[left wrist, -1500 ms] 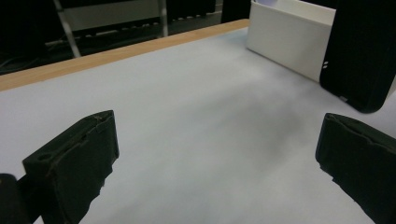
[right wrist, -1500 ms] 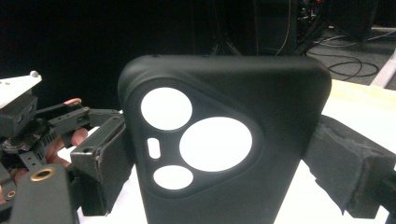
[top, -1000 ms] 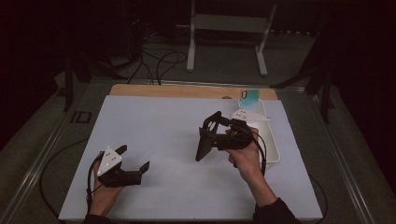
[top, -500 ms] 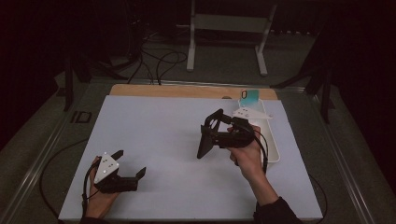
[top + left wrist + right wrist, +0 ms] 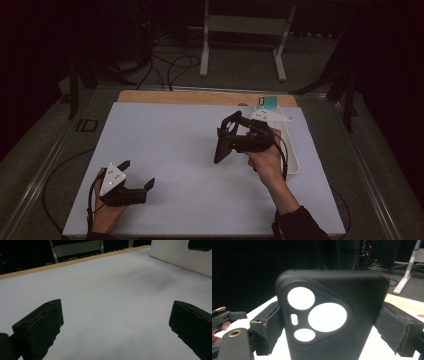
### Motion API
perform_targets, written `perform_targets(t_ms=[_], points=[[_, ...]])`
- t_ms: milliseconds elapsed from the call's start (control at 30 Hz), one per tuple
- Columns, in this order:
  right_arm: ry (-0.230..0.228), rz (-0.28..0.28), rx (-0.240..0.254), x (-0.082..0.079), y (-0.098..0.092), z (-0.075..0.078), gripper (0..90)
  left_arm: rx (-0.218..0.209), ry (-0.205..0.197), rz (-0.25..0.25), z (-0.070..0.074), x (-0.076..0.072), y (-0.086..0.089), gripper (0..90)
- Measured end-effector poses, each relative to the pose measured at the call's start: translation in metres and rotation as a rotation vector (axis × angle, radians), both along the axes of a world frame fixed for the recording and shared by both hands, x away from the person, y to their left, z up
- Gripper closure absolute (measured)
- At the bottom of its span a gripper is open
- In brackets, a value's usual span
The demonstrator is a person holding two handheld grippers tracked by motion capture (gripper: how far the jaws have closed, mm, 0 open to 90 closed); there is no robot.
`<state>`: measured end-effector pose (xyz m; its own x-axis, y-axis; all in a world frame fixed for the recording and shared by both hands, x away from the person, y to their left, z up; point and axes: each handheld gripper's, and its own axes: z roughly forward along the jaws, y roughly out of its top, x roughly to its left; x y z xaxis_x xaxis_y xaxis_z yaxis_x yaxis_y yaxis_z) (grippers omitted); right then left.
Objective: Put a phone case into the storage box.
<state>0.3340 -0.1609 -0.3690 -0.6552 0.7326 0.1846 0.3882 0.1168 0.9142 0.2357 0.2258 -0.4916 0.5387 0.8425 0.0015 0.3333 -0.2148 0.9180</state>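
The right gripper (image 5: 226, 145) clamps a black phone case (image 5: 332, 315) between its jaws, held above the white mat (image 5: 165, 145), just left of the white tray (image 5: 292, 160). The left gripper (image 5: 137, 187) rests spread, grasping nothing, near the mat's front-left corner.

The left gripper (image 5: 137, 186) sits at the lower left of the high view, low over the desk (image 5: 165, 140), held in the person's left hand (image 5: 102, 212), whose forearm enters from the bottom edge. Its fingers (image 5: 40, 327) stand wide apart with nothing between them, pointing toward the right of the frame. The right gripper (image 5: 222, 145) is right of centre in the high view, raised above the desk, gripped by the right hand (image 5: 265, 160); the forearm, in a dark sleeve, runs down to the lower right. Its fingers (image 5: 265, 327) are closed against both sides of a black phone case (image 5: 332, 315), which hangs tilted downward toward the left.
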Motion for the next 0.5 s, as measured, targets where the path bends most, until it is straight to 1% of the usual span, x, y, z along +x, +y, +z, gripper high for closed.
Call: perform_targets(t_ms=[167,233,400,500], points=[[-0.006,-0.021,-0.004,0.005,-0.003,0.003,13.6,-0.001,-0.001,0.002,0.000,0.000,0.000,0.1],[-0.005,-0.023,-0.001,0.008,-0.004,0.004,13.6,-0.003,-0.003,0.003,0.000,0.000,0.000,0.1],[-0.005,-0.033,-0.011,0.012,-0.004,0.004,13.7,-0.003,-0.004,0.007,0.000,0.000,0.001,0.1],[-0.011,-0.042,-0.031,0.017,-0.004,0.004,13.7,-0.006,-0.007,0.009,0.001,-0.001,0.001,0.1]])
